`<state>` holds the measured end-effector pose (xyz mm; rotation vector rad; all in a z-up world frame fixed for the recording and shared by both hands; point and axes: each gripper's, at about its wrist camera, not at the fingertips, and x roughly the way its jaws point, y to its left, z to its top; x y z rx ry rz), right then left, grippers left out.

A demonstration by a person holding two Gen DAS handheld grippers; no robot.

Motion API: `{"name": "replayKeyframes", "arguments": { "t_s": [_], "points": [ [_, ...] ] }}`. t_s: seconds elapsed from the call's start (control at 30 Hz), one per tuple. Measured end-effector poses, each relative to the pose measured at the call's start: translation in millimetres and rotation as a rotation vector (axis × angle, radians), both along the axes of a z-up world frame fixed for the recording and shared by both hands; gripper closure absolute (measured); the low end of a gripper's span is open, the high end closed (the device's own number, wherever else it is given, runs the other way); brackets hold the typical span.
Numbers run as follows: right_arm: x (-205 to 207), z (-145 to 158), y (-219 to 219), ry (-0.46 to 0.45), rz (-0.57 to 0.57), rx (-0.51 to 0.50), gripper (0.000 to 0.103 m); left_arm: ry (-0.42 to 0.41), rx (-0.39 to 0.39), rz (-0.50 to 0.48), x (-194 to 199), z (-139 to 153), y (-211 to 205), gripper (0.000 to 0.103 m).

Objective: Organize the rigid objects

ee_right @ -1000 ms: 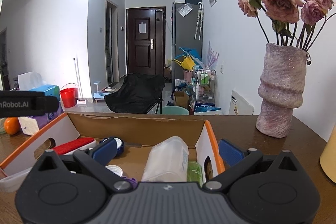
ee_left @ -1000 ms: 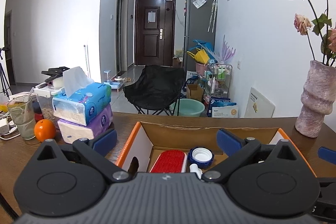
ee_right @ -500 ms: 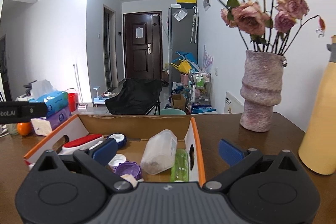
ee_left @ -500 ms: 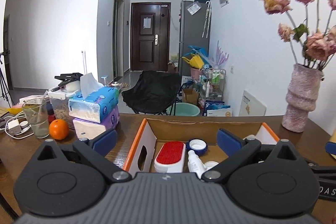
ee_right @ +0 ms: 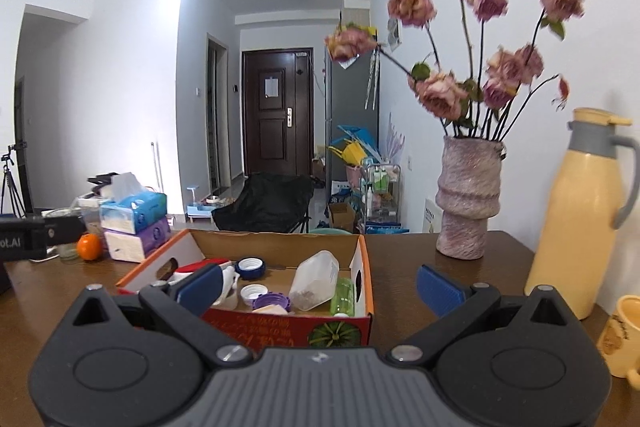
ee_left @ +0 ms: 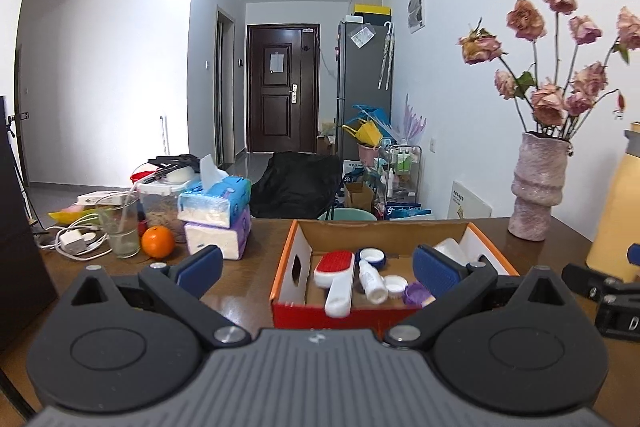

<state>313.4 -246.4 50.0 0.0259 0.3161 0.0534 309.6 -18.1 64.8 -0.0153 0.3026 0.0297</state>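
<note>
An open cardboard box (ee_left: 282, 269) (ee_right: 367, 267) with orange edges sits on the brown table. It holds a red-and-white brush (ee_left: 335, 273), a small white bottle (ee_left: 370, 277), a blue-rimmed lid (ee_left: 370, 257) (ee_right: 250, 267), white and purple lids (ee_right: 268, 301), a clear plastic jar (ee_right: 316, 279) and a green bottle (ee_right: 344, 296). My left gripper (ee_left: 316, 265) stands open in front of the box, nothing between its blue pads. My right gripper (ee_right: 318, 283) is open too, held back from the box's near wall.
Stacked tissue packs (ee_left: 218, 217), an orange (ee_left: 157, 242), a glass (ee_left: 119, 227) and cables (ee_left: 74, 239) lie at the left. A pink vase (ee_right: 468, 199) with dried roses, a yellow thermos (ee_right: 576, 215) and a yellow mug (ee_right: 622, 337) stand at the right.
Both grippers have pulled back and up from the box, so its whole inside and near wall now show. Both stay open and empty.
</note>
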Motion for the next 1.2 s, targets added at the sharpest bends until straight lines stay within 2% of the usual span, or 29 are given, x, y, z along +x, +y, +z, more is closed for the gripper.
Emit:
{"name": "replayKeyframes", "arguments": {
  "t_s": [0.4,0.7,0.97,1.2],
  "points": [
    [-118.6,18.1,4.3,-0.024,0.027,-0.017,0.000,-0.025,0.013,-0.031,-120.7,3.1,3.4,0.000],
    [-195.8,21.3,8.6,-0.044,0.045,-0.037,0.000,-0.018,0.017,-0.053,-197.4,-7.5,2.9,0.000],
    [-247.0,12.8,12.4,-0.040,0.059,-0.044,0.000,-0.002,0.017,-0.055,-248.2,-22.2,4.6,0.000],
    [-276.5,12.0,11.5,-0.055,0.050,-0.046,0.000,-0.017,0.016,-0.054,-274.4,-22.7,7.1,0.000]
  ]
}}
